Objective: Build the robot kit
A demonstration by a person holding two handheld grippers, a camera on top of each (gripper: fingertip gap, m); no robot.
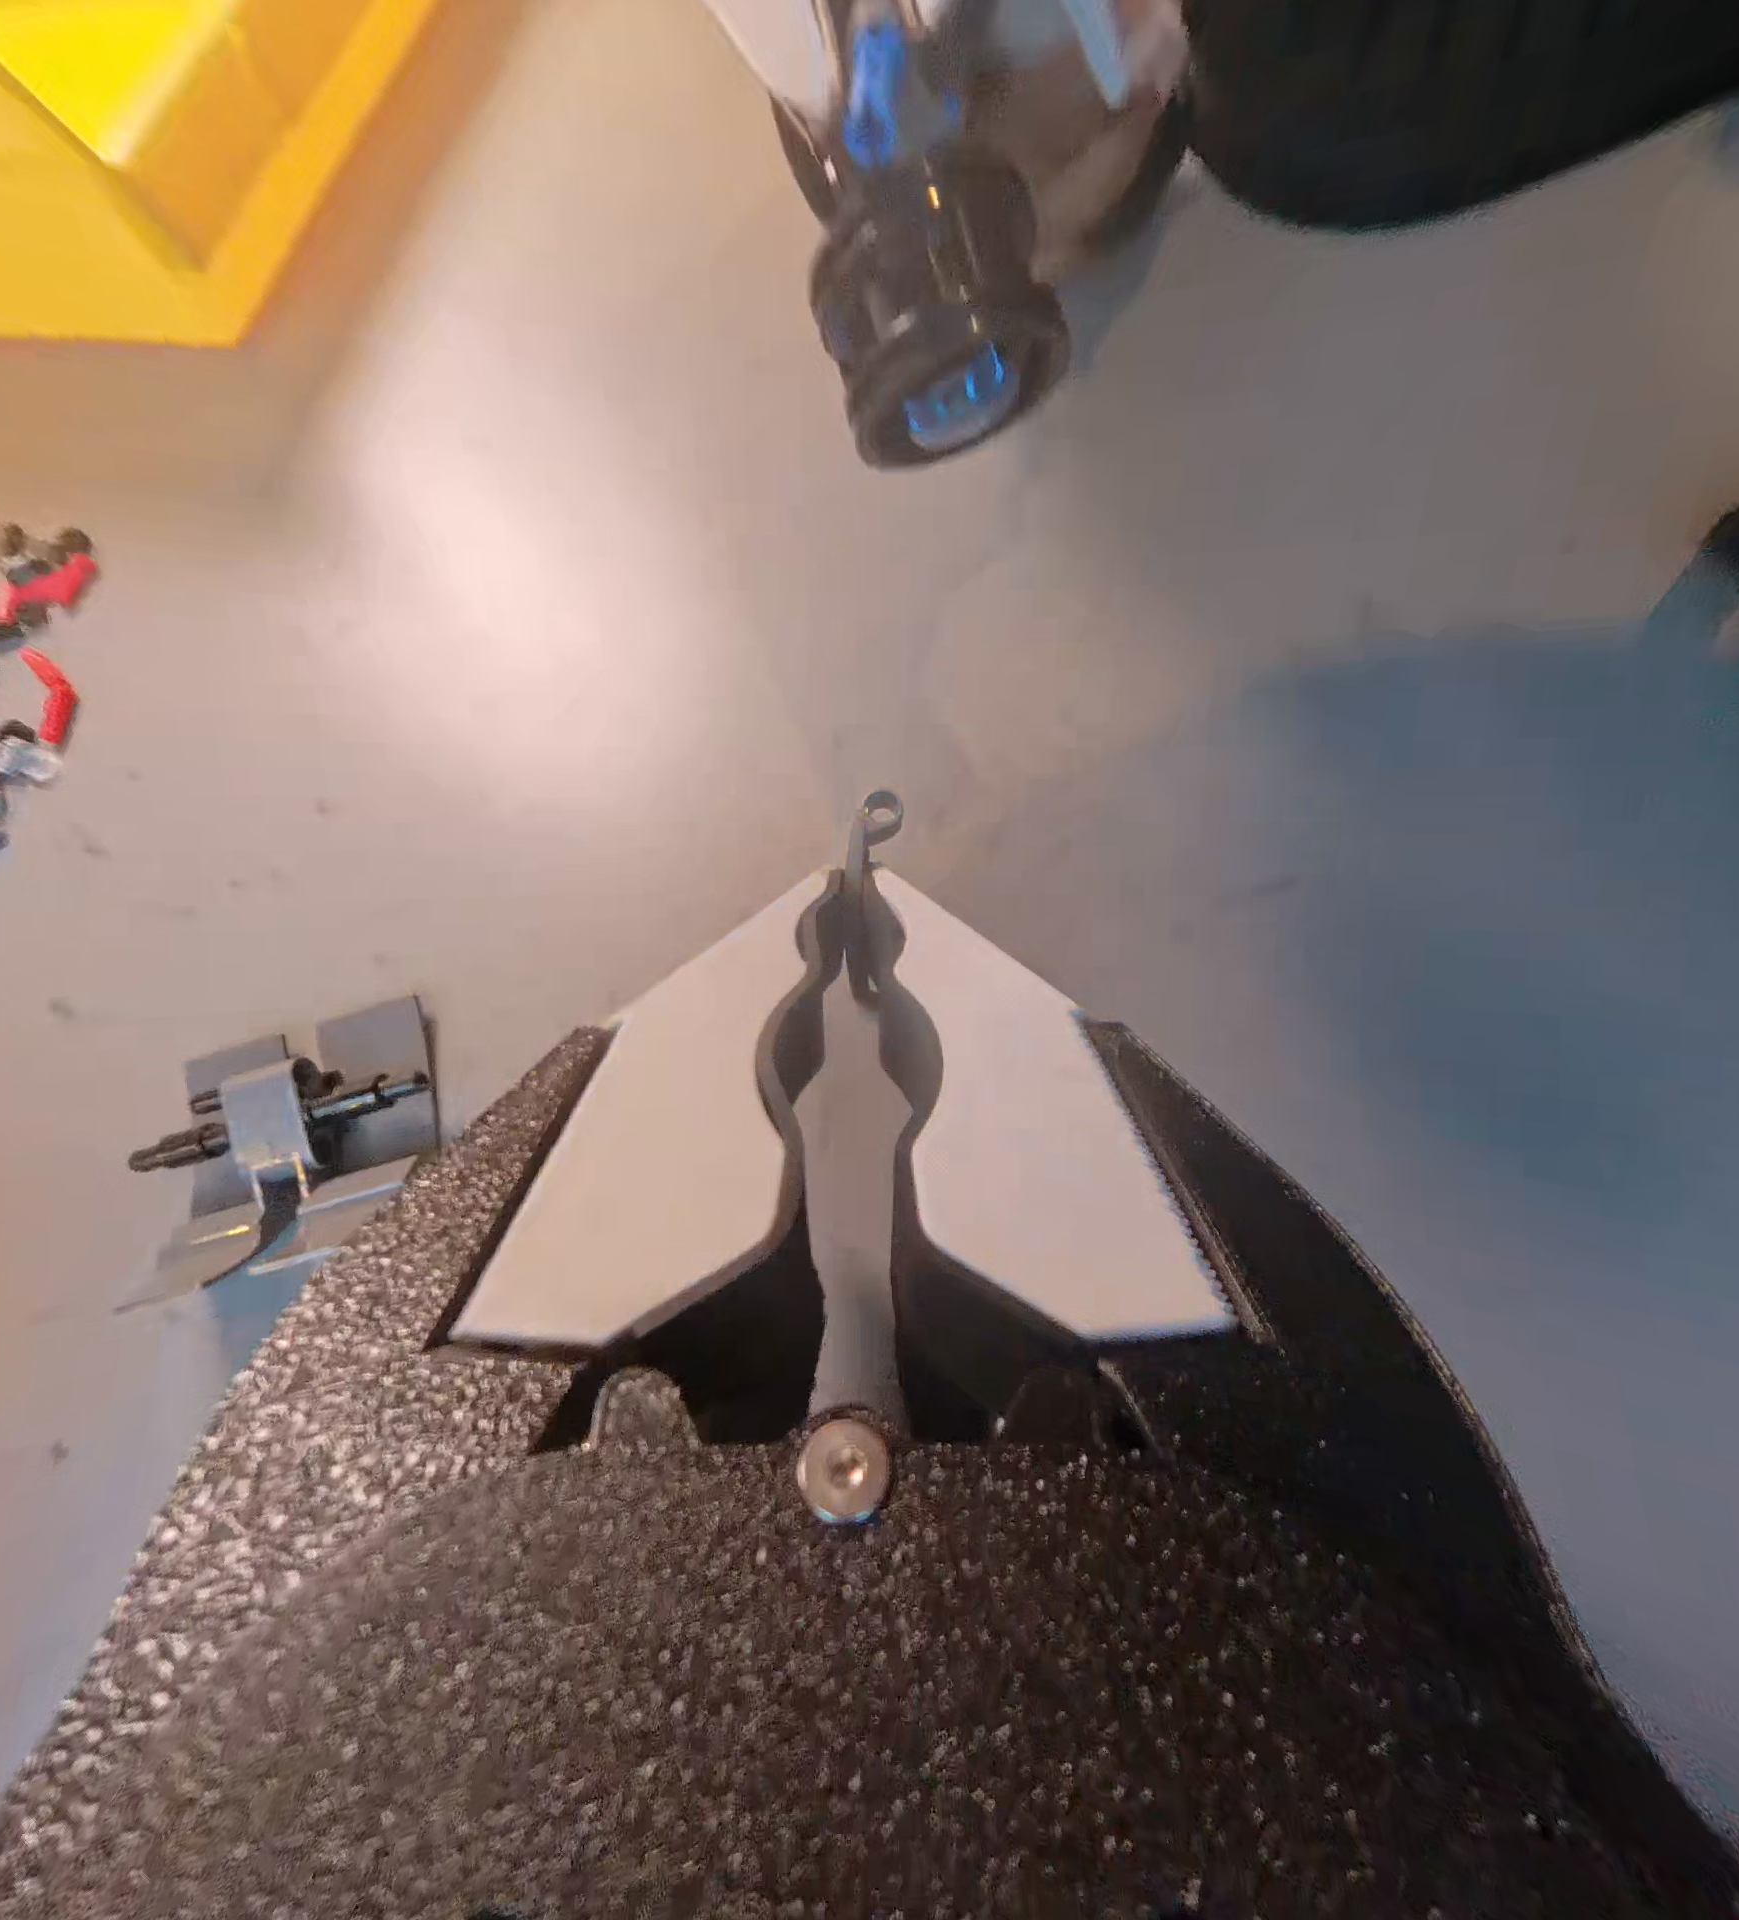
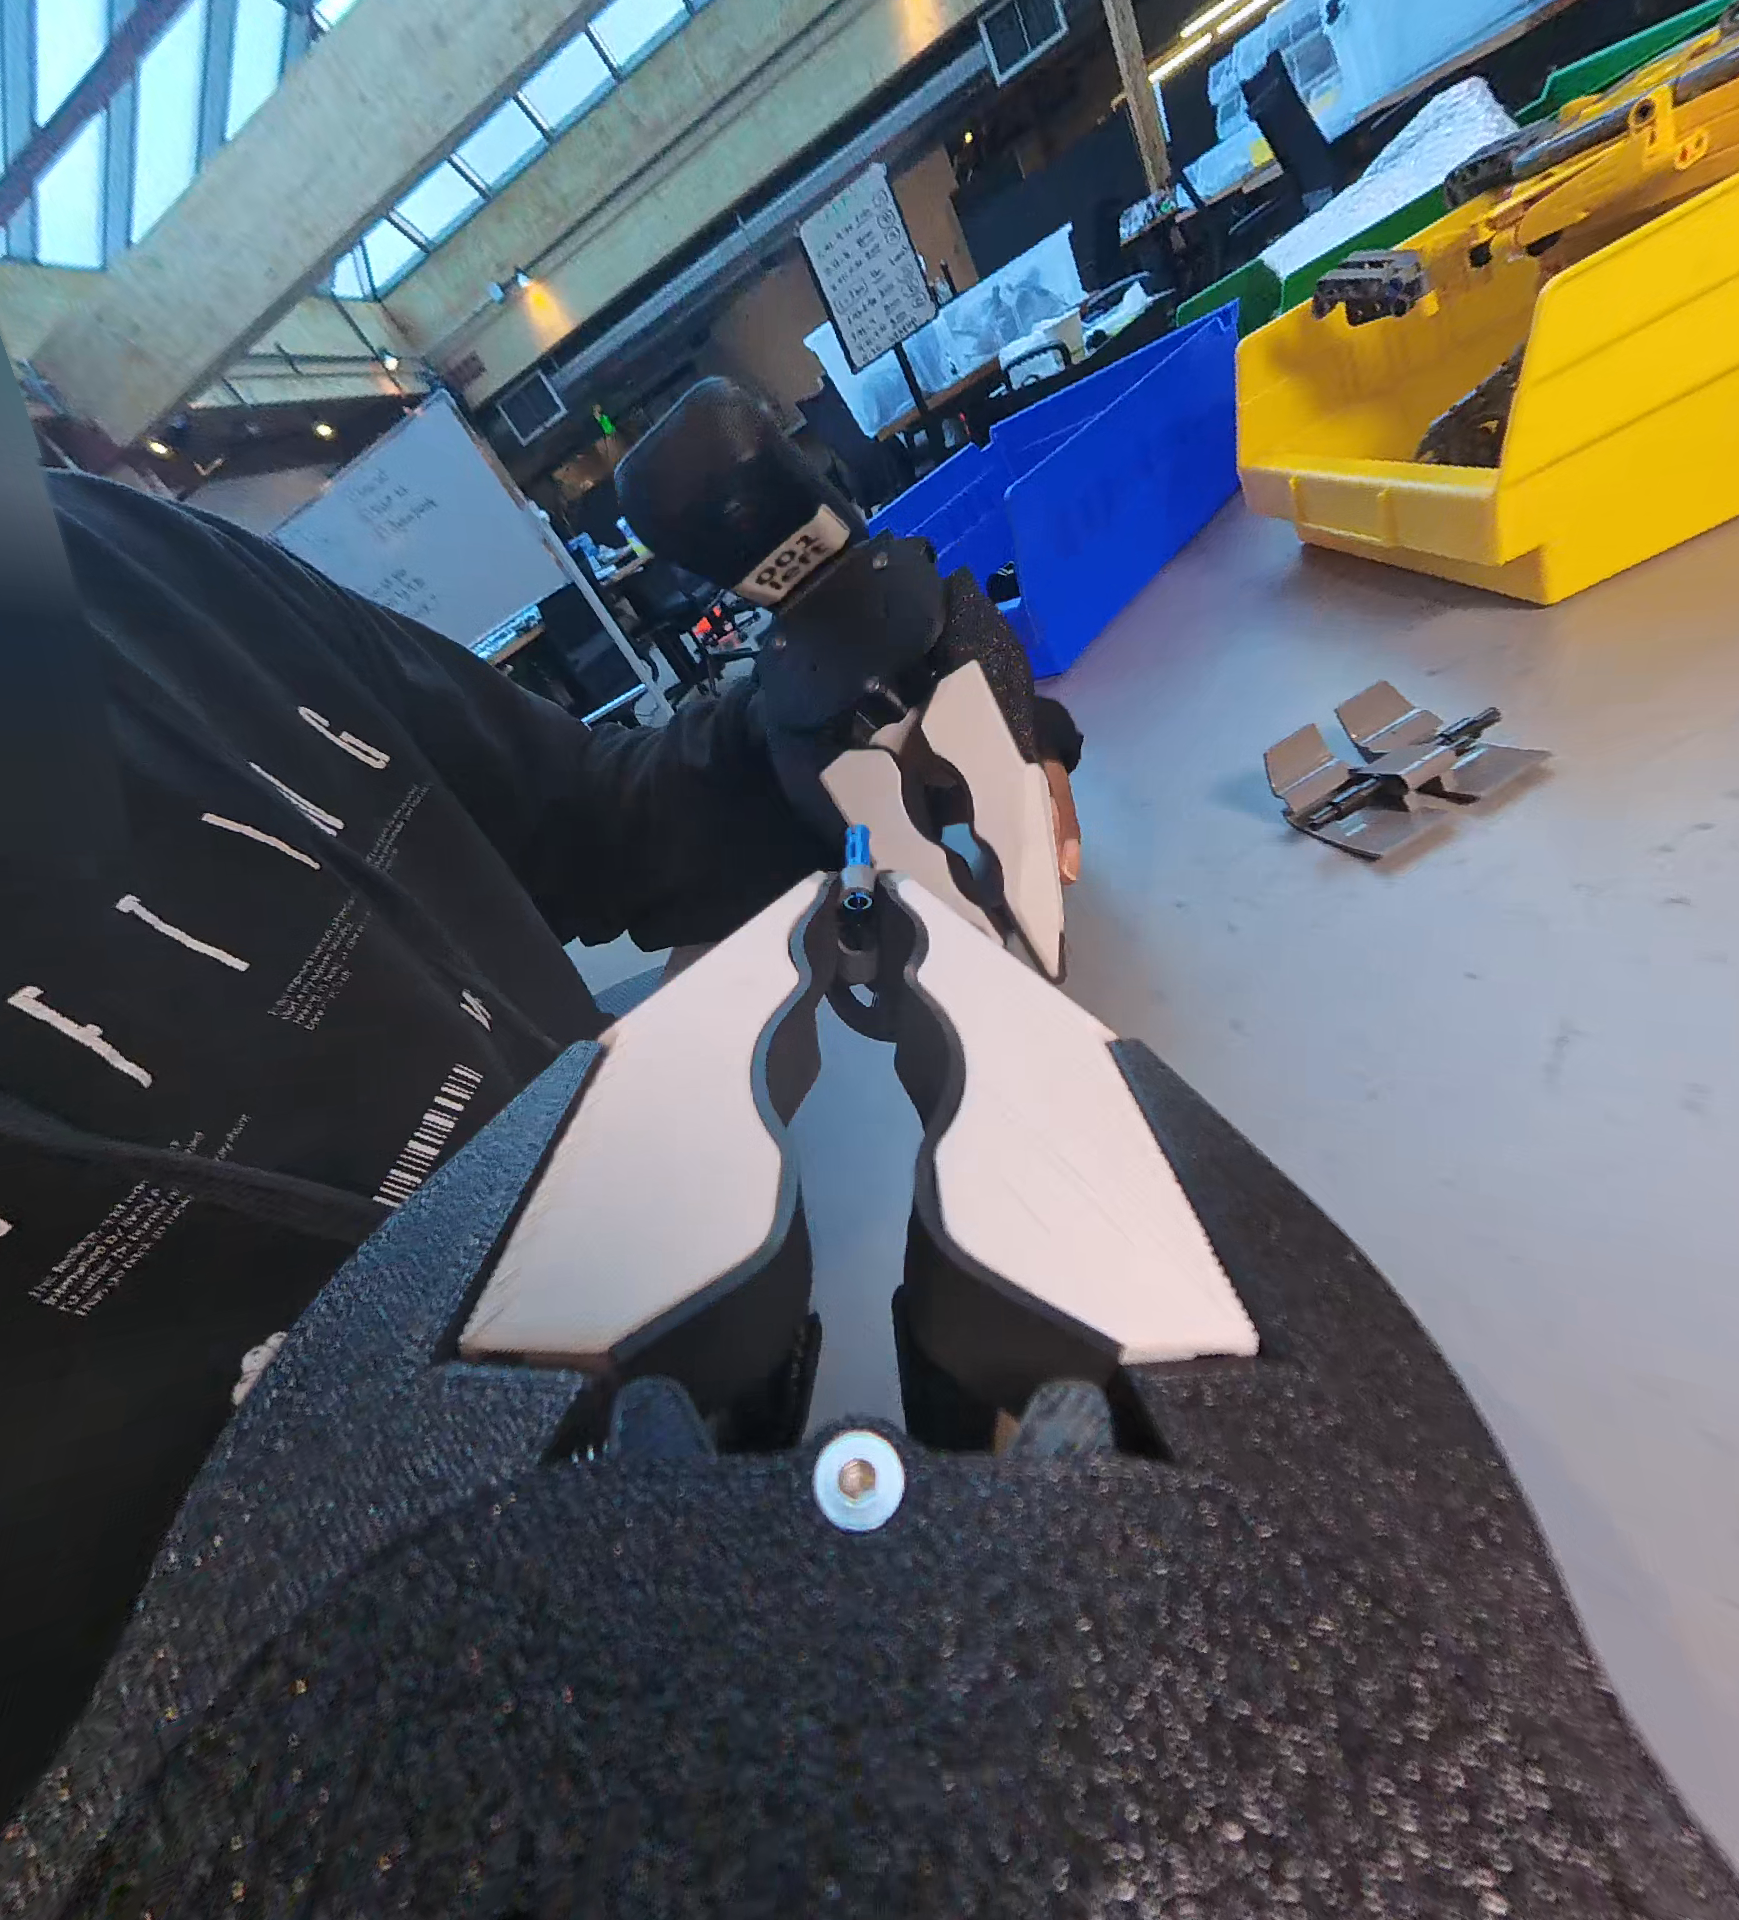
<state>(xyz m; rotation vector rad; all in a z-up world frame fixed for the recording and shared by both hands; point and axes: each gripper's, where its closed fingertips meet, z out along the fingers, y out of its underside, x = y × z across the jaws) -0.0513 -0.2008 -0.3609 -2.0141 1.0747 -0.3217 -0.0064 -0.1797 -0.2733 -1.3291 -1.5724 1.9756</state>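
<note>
Left tool [image 1: 857,883] clenched on thin dark pin [image 1: 870,831], right tool [image 2: 860,888] gripping half-hidden blue-tipped piece [image 2: 856,857]

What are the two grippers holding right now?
Left gripper: shut on a thin dark grey piece.
Right gripper: shut on a small grey-and-blue pin.

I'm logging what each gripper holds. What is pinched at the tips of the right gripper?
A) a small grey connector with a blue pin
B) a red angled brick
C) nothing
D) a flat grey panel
A: in the right wrist view the right gripper is closed on a small grey connector with a blue pin poking past the tips.
</note>
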